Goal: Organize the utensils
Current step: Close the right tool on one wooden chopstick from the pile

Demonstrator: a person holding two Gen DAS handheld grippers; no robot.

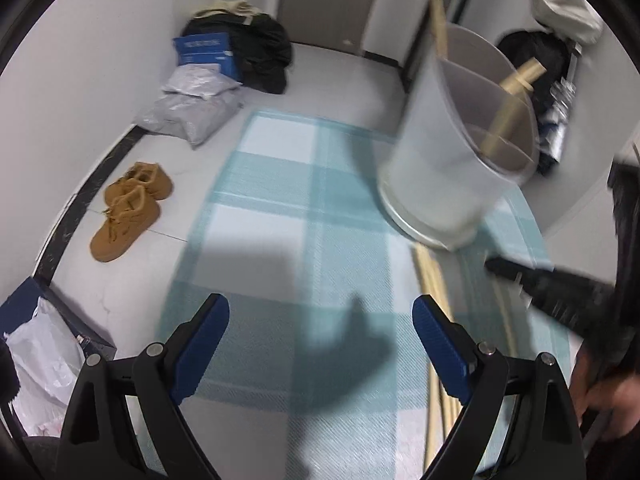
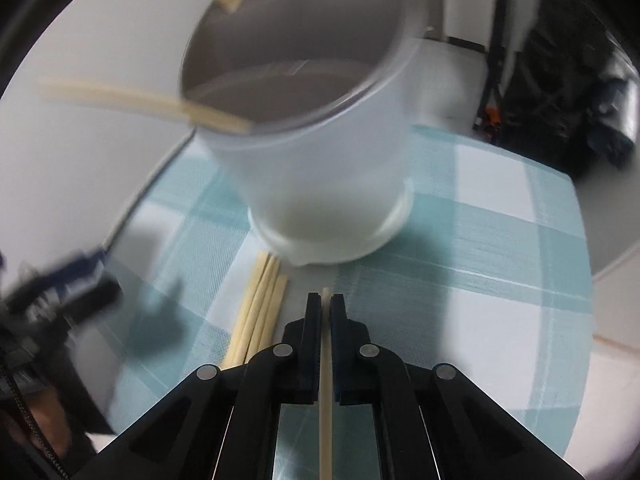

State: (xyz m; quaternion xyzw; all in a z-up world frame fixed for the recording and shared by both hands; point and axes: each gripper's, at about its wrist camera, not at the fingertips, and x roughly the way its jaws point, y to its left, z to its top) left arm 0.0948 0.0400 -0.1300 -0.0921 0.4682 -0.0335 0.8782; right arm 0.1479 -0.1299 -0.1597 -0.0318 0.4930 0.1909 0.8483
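Observation:
A white divided utensil holder [image 1: 456,152] stands on a blue-and-white checked cloth [image 1: 304,208], with wooden chopsticks [image 1: 520,76] leaning in it. It fills the right wrist view [image 2: 320,168], where chopsticks [image 2: 208,114] poke over its rim. Loose chopsticks [image 2: 260,312] lie on the cloth just in front of the holder; they also show in the left wrist view [image 1: 434,292]. My right gripper [image 2: 326,304] is shut on a single chopstick [image 2: 325,380], its tip close to the holder's base. My left gripper [image 1: 320,316] is open and empty above the cloth.
On the floor to the left lie tan shoes [image 1: 128,208], grey plastic packages [image 1: 196,108], a blue box [image 1: 208,52] and a black bag [image 1: 260,52]. A dark box with white plastic [image 1: 44,344] is at lower left. The table edge curves at right [image 2: 608,272].

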